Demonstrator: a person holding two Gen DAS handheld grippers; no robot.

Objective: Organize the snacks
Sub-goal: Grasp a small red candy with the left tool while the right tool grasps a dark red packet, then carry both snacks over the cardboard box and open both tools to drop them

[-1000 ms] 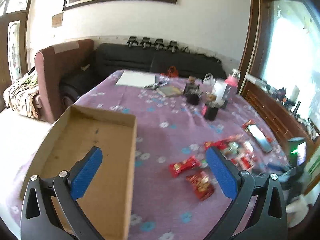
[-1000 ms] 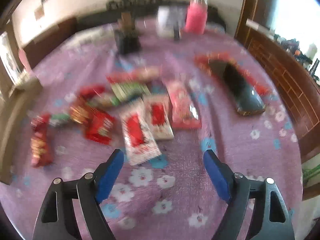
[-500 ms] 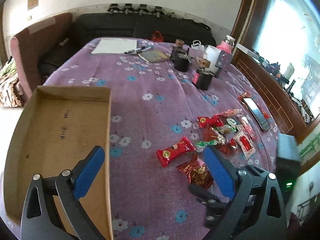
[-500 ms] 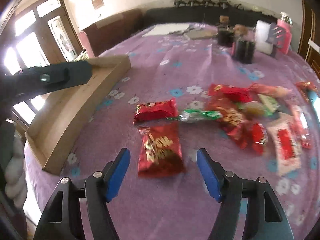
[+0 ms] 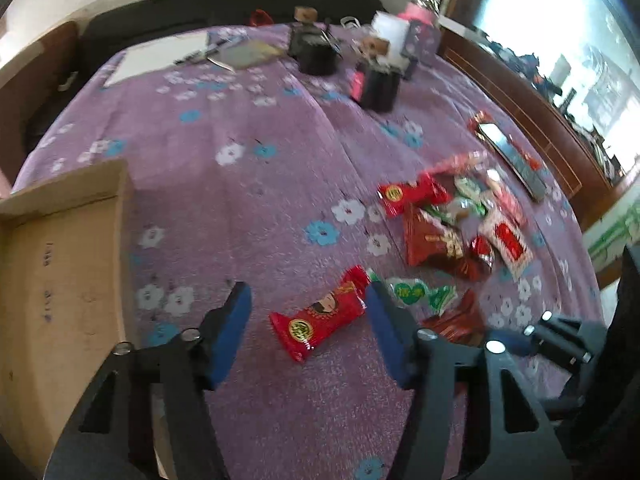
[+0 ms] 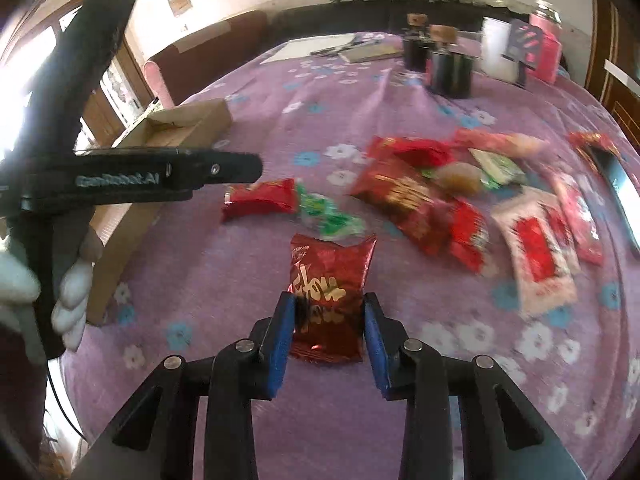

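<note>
A pile of snack packets (image 5: 460, 220) lies on the purple flowered tablecloth (image 5: 260, 184). My left gripper (image 5: 308, 312) is open, its blue pads on either side of a red candy packet (image 5: 320, 318) lying flat. My right gripper (image 6: 326, 316) has its pads against both sides of a dark red snack bag (image 6: 330, 292) that lies on the cloth. The left gripper also shows in the right wrist view (image 6: 168, 178), above the red candy packet (image 6: 260, 198). An open cardboard box (image 5: 56, 292) sits at the left, also visible in the right wrist view (image 6: 180, 128).
Black jars (image 5: 378, 84), a pink bottle (image 6: 544, 44), a white cup (image 6: 494, 48), papers and a notebook (image 5: 248, 54) stand at the table's far end. A phone (image 5: 512, 156) lies right of the snacks. A sofa (image 5: 240, 0) is behind the table.
Both grippers have dropped toward the table. The left now straddles the red candy packet. The right has narrowed from wide open onto the dark red bag.
</note>
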